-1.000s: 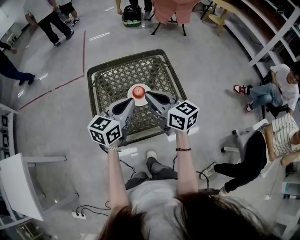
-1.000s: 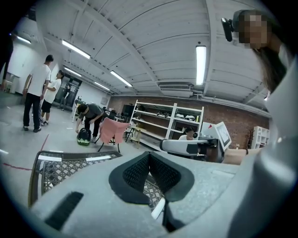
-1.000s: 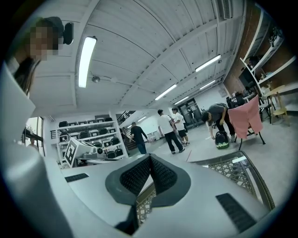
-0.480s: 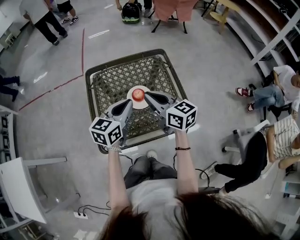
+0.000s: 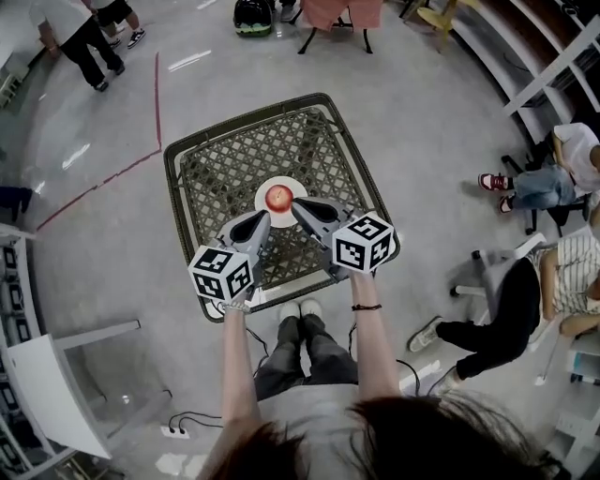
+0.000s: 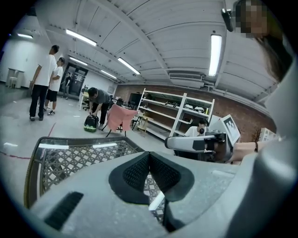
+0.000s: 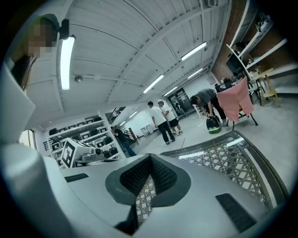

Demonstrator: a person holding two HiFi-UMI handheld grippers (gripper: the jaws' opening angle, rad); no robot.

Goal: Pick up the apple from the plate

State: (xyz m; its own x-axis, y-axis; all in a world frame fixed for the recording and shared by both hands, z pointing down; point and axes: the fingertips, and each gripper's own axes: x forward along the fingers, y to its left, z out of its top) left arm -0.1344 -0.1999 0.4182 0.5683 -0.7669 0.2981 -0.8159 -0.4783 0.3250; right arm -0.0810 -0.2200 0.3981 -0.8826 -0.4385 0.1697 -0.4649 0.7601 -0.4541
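A red apple point(image 5: 277, 196) lies on a small white plate point(image 5: 262, 201) in the middle of a square lattice-topped table point(image 5: 225, 159). My left gripper point(image 5: 263, 217) hangs just short of the plate's near-left edge, jaws shut and empty. My right gripper point(image 5: 296, 203) is at the plate's right edge, close beside the apple, also shut with nothing in it. In the left gripper view the pads point(image 6: 139, 172) meet at the tip over the lattice point(image 6: 70, 158). The right gripper view shows the same closed pads point(image 7: 160, 175). Neither gripper view shows the apple.
The table has a raised dark rim point(image 5: 178, 202). People sit at the right point(image 5: 525, 281) and stand at the far left point(image 5: 80, 37). A white chair point(image 5: 47, 384) stands at the lower left. Shelving point(image 5: 553, 66) runs along the right, and a pink-draped chair point(image 5: 333, 14) and a bag point(image 5: 251, 17) stand beyond the table.
Both grippers have sunk toward the table and drawn a little nearer the plate, still shut. The bystanders at the upper left have walked farther off.
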